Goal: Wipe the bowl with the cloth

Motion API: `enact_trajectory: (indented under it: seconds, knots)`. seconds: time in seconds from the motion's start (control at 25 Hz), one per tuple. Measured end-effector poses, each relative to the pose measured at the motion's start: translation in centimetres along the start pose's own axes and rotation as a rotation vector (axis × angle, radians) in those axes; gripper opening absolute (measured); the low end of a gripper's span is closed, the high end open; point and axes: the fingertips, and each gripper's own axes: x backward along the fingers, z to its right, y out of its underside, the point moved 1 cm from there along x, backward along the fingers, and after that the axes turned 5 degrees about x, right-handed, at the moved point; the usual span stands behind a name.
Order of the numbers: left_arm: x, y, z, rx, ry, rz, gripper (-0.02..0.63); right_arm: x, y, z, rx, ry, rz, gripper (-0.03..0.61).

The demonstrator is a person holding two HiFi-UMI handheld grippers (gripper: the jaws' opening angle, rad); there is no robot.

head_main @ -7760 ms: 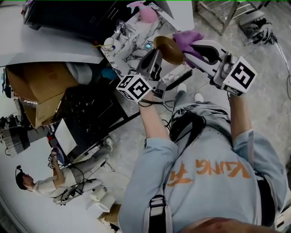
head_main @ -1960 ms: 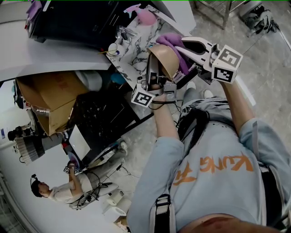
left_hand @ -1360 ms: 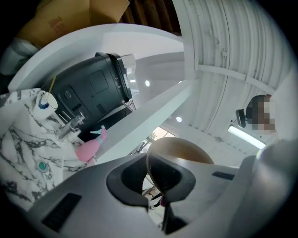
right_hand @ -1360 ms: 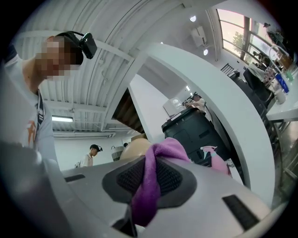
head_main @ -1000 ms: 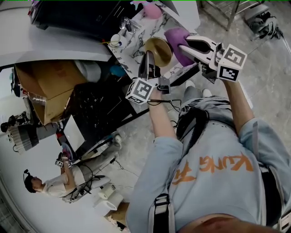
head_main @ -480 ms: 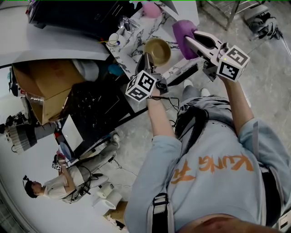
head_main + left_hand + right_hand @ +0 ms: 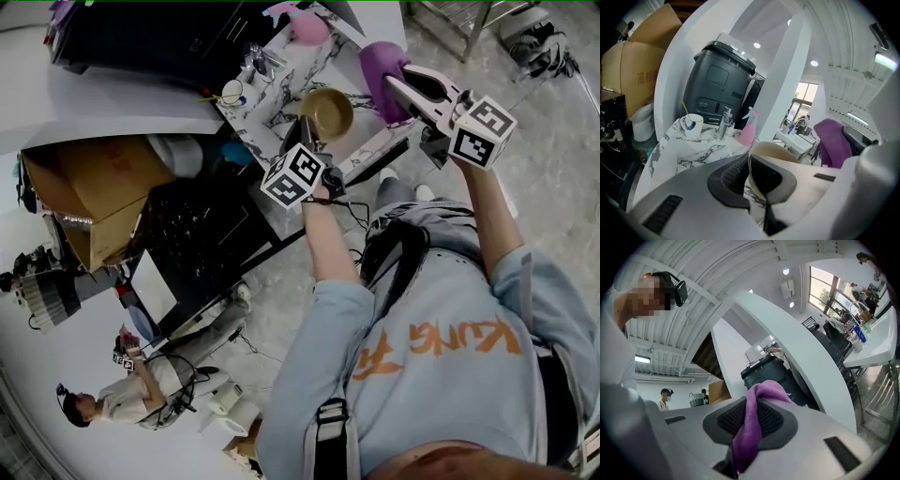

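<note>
The tan bowl [image 7: 325, 113] is held up over the marble counter, its hollow facing the head camera. My left gripper [image 7: 306, 131] is shut on its near rim; in the left gripper view the bowl [image 7: 776, 154] stands edge-on between the jaws. The purple cloth [image 7: 382, 77] hangs bunched to the right of the bowl, apart from it. My right gripper [image 7: 403, 91] is shut on it, and the cloth [image 7: 754, 425] runs down between the jaw pads in the right gripper view. The purple cloth [image 7: 834, 140] also shows at the right of the left gripper view.
On the marble counter [image 7: 272, 89] stand a white cup [image 7: 227, 91] with a stick in it, a chrome tap [image 7: 258, 61] and a pink spray bottle [image 7: 307, 26]. A cardboard box [image 7: 84, 197] sits lower left. A person [image 7: 122, 394] stands far below.
Over the last seconds the cloth has come out of the bowl and moved right. The bowl has turned so its hollow faces up towards the head camera.
</note>
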Motion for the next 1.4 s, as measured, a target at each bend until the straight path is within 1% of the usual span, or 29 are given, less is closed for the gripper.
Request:
enact_trajectory:
  seconds: [0.24,0.4,0.64,0.76,0.84,0.92,1.0,1.12,1.28,1.4]
  knots:
    - [-2.6,0.1,-2.0,0.018,0.0,-0.056,0.034,-2.2,1.0,1.6,-0.012,0.031,-0.023,0.08]
    - [-5.0,0.8,-4.2,0.049,-0.012,-0.129,0.034,-4.0,2.3,3.0,-0.038,0.068,-0.05,0.08]
    - [-8.5,4.4,-7.5,0.112,-0.038,-0.258,0.034,-5.9,5.3,4.9,-0.079,0.135,-0.144,0.08]
    - [-11.0,6.1,-8.8,0.127,-0.052,-0.325,0.034,-6.4,6.2,5.9,-0.09,0.178,-0.177,0.08]
    - [-12.4,7.6,-9.5,0.155,-0.054,-0.369,0.034,-6.4,6.8,6.6,-0.092,0.213,-0.199,0.08]
    - [-13.6,8.8,-10.4,0.186,-0.059,-0.401,0.034,-6.7,7.4,7.3,-0.094,0.237,-0.221,0.08]
    - [-14.5,9.8,-11.2,0.2,-0.07,-0.428,0.034,-7.0,7.9,7.9,-0.096,0.255,-0.238,0.08]
    - [-15.6,11.4,-11.5,0.185,-0.084,-0.47,0.034,-7.1,7.9,8.5,-0.094,0.281,-0.255,0.08]
    - [-16.4,12.6,-11.4,0.144,-0.072,-0.459,0.034,-7.7,8.3,8.5,-0.086,0.287,-0.274,0.08]
    - [-16.8,13.6,-11.2,0.121,-0.065,-0.472,0.034,-8.4,8.7,8.3,-0.083,0.28,-0.29,0.08]
